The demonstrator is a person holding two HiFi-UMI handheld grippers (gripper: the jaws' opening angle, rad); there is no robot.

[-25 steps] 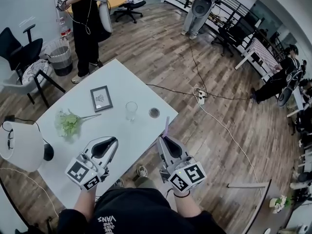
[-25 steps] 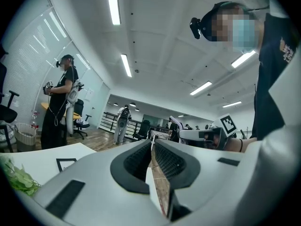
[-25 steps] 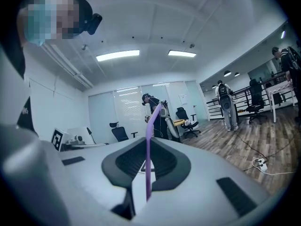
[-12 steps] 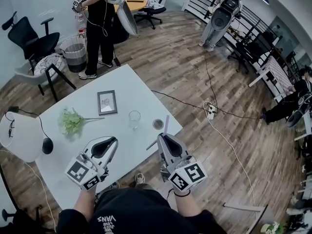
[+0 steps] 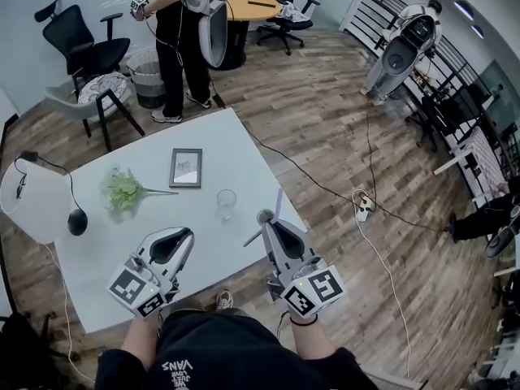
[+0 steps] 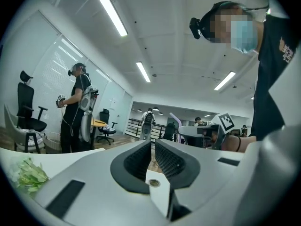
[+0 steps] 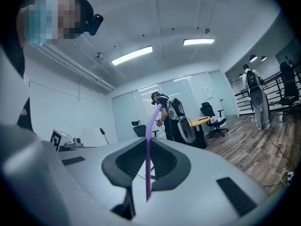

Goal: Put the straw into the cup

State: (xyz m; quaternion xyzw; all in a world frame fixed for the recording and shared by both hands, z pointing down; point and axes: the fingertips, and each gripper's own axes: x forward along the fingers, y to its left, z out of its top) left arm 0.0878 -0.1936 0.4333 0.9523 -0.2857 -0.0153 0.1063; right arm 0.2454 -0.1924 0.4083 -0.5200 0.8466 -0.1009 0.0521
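A clear glass cup (image 5: 226, 203) stands upright on the white table (image 5: 207, 246), near its right edge. My right gripper (image 5: 266, 220) is shut on a purple straw (image 5: 278, 204), which sticks up past the fingertips, a little right of and nearer than the cup. In the right gripper view the straw (image 7: 148, 140) runs upright between the shut jaws of my right gripper (image 7: 146, 160). My left gripper (image 5: 182, 236) hovers over the table, near-left of the cup, jaws together with nothing between them. The left gripper (image 6: 153, 147) view shows only a thin slit between the pads.
A framed picture (image 5: 186, 167) and a green plant sprig (image 5: 123, 192) lie behind and left of the cup. A white lamp (image 5: 31, 210) stands at the table's left end. A person (image 5: 180, 31) stands beyond the table near a bin (image 5: 151, 78). A power strip (image 5: 363, 208) lies on the floor.
The table and cup have slid nearer and to the left in the head view. The cup now sits closer to my right gripper's tips. Both grippers keep their pose and grip.
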